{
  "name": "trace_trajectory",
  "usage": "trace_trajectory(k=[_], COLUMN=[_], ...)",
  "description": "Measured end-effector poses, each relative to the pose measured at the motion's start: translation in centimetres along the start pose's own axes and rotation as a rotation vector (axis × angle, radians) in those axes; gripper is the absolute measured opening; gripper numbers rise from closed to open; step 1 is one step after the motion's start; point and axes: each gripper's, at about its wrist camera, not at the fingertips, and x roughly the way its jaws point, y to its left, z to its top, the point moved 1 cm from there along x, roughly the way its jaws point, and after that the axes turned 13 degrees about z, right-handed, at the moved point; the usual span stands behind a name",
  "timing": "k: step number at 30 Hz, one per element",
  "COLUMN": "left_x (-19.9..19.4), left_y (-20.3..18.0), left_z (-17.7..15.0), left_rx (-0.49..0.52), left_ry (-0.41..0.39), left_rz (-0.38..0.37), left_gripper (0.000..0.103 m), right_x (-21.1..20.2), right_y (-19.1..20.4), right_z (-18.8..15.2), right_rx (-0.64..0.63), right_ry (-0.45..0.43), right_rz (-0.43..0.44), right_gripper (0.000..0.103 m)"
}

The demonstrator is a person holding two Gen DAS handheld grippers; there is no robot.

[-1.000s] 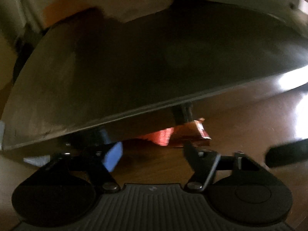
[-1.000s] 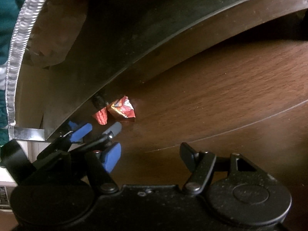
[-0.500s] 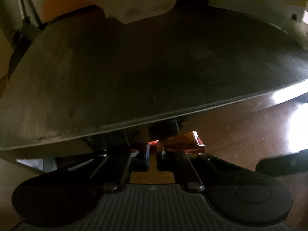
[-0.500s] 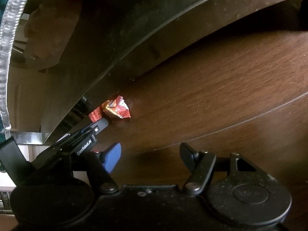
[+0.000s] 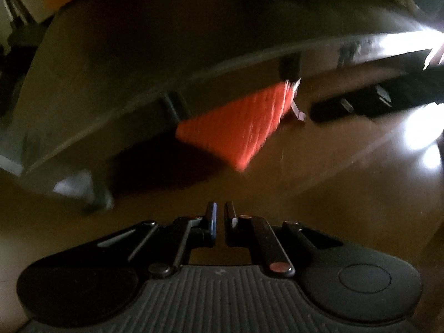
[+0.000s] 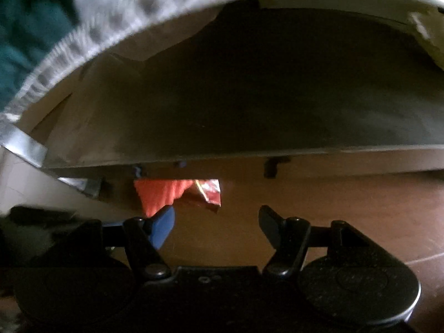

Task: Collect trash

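Note:
A crumpled red snack wrapper (image 6: pixel 208 194) lies on the brown wooden surface (image 6: pixel 347 208) by the lower edge of a big dark panel (image 6: pixel 249 97). Touching its left side is an orange ribbed piece (image 6: pixel 156 195), partly tucked under the panel. My right gripper (image 6: pixel 216 222) is open just short of both, its blue pad (image 6: pixel 163 226) overlapping the orange piece in the picture. In the left wrist view the orange piece (image 5: pixel 231 127) fills the middle and only a sliver of wrapper (image 5: pixel 297 111) shows. My left gripper (image 5: pixel 219 222) is shut with nothing between its fingers, well back from the orange piece.
The dark panel (image 5: pixel 166 55) stands on short feet (image 5: pixel 288 66) with a low gap beneath. Silver tape (image 6: pixel 25 144) runs along its left edge. Grey patterned fabric (image 6: pixel 125 14) and teal cloth (image 6: pixel 25 33) lie beyond. A dark shape (image 5: pixel 360 102) lies right of the wrapper; glare covers the surface there.
My left gripper went from open to shut at the wrapper, then drew back without it. The right gripper rolled to face the panel edge squarely and stayed open.

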Motion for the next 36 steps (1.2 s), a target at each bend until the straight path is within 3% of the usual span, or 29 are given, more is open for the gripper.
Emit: trace_trajectory(k=[2, 5, 12, 14, 15, 16, 17, 18, 19, 22, 24, 28, 30, 32, 36], left_x=[-0.6, -1.4, -0.2, 0.1, 0.0, -0.1, -0.1, -0.1, -0.1, -0.1, 0.2, 0.2, 0.4, 0.3, 0.7], left_y=[0.9, 1.1, -0.3, -0.9, -1.3, -1.7, -2.0, -2.5, -2.9, -3.8, -4.6, -5.0, -4.7, -5.0, -4.3], left_z=[-1.1, -1.8, 0.3, 0.8, 1.0, 1.1, 1.0, 1.0, 0.9, 0.7, 0.5, 0.6, 1.1, 1.4, 2.4], left_rx=[0.030, 0.065, 0.048, 0.064, 0.088, 0.111, 0.118, 0.121, 0.134, 0.166, 0.206, 0.209, 0.207, 0.223, 0.222], left_ry=[0.005, -0.063, -0.151, -0.187, -0.216, -0.251, -0.270, -0.272, -0.277, -0.290, -0.277, -0.260, -0.250, -0.248, -0.223], left_rz=[0.012, 0.060, 0.090, 0.105, 0.112, 0.130, 0.139, 0.132, 0.131, 0.132, 0.095, 0.071, 0.040, 0.019, 0.017], left_gripper=[0.005, 0.005, 0.006, 0.021, 0.029, 0.051, 0.058, 0.063, 0.067, 0.076, 0.076, 0.074, 0.062, 0.039, 0.021], right_x=[1.0, 2.0, 3.5, 3.6, 3.7, 3.5, 3.7, 3.9, 4.0, 3.9, 3.7, 3.3, 3.2, 3.3, 3.1], right_y=[0.5, 1.2, 1.1, 1.0, 1.0, 1.1, 0.9, 0.8, 0.8, 0.6, 0.4, 0.1, 0.0, 0.3, 0.6], right_z=[0.1, 0.4, 1.0, 1.1, 1.1, 1.0, 1.1, 1.0, 1.0, 1.0, 1.0, 0.9, 0.9, 1.1, 0.4], right_rx=[-0.015, -0.036, -0.034, -0.042, -0.047, -0.050, -0.050, -0.054, -0.066, -0.090, -0.089, -0.092, -0.092, -0.090, -0.112], right_ry=[-0.018, -0.048, -0.043, -0.040, -0.037, -0.031, -0.012, 0.010, 0.019, 0.028, 0.031, 0.044, 0.056, 0.069, 0.105], right_rz=[-0.038, -0.085, -0.099, -0.099, -0.100, -0.100, -0.096, -0.103, -0.106, -0.101, -0.090, -0.083, -0.080, -0.070, -0.049], right_gripper=[0.065, 0.065, 0.065, 0.064, 0.056, 0.046, 0.015, 0.007, 0.010, 0.007, 0.000, 0.000, 0.000, 0.000, 0.000])
